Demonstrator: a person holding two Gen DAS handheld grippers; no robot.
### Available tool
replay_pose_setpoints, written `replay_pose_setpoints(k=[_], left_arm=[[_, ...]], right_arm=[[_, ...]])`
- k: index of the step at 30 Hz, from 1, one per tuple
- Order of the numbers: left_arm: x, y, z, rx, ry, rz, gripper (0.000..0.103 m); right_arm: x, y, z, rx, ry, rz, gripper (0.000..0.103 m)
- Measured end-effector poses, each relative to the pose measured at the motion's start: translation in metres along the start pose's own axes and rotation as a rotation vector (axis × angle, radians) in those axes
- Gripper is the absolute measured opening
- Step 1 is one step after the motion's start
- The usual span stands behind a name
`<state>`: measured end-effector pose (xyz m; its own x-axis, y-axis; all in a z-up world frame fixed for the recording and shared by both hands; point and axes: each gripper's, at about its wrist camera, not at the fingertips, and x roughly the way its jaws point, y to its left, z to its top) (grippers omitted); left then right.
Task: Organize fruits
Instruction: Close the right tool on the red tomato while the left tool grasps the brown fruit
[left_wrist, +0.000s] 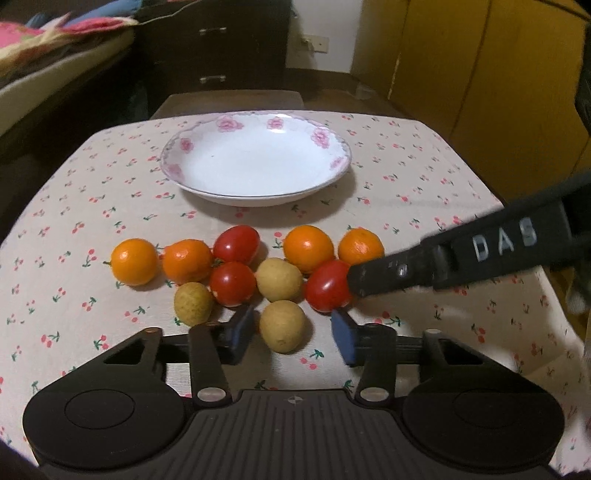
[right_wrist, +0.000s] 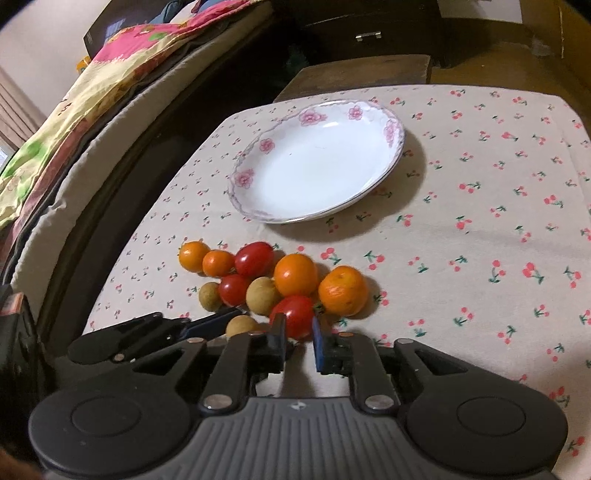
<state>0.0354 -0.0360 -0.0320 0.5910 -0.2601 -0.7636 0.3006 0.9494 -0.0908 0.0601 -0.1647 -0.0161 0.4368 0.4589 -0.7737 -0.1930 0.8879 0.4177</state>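
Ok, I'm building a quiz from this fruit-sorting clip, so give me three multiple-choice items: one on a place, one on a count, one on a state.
1. Between the left gripper's fingers lies: A an orange; B a tan round fruit; C nothing.
2. Red tomatoes in view: A two; B three; C five.
3. The plate is: A empty; B full; C upside down.
B, the tan fruit sits between the fingers; B, three red ones show; A, its white inside is bare.

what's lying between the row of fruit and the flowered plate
Nothing: in both wrist views only bare cherry-print tablecloth separates the fruit cluster from the plate.
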Motion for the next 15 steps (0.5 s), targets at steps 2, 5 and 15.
replay_pose_setpoints(k=[2,5,15], left_arm=[[0.000,0.002,0.000,-0.006,0.001,0.003,0.046],[-0.002,0.004,0.001,-0.013,0.004,0.000,0.039],[-0.008,0.008,-0.003,-0.032,0.012,-0.030,0.033]], right_arm=[[0.002,0.002,0.000,-0.001,0.001,-0.005,0.023],[0.003,-0.002,0.003,0.040,-0.003,0.002,0.025],[0.016,0.006,0.008,0.059,0.013,0.003,0.033]])
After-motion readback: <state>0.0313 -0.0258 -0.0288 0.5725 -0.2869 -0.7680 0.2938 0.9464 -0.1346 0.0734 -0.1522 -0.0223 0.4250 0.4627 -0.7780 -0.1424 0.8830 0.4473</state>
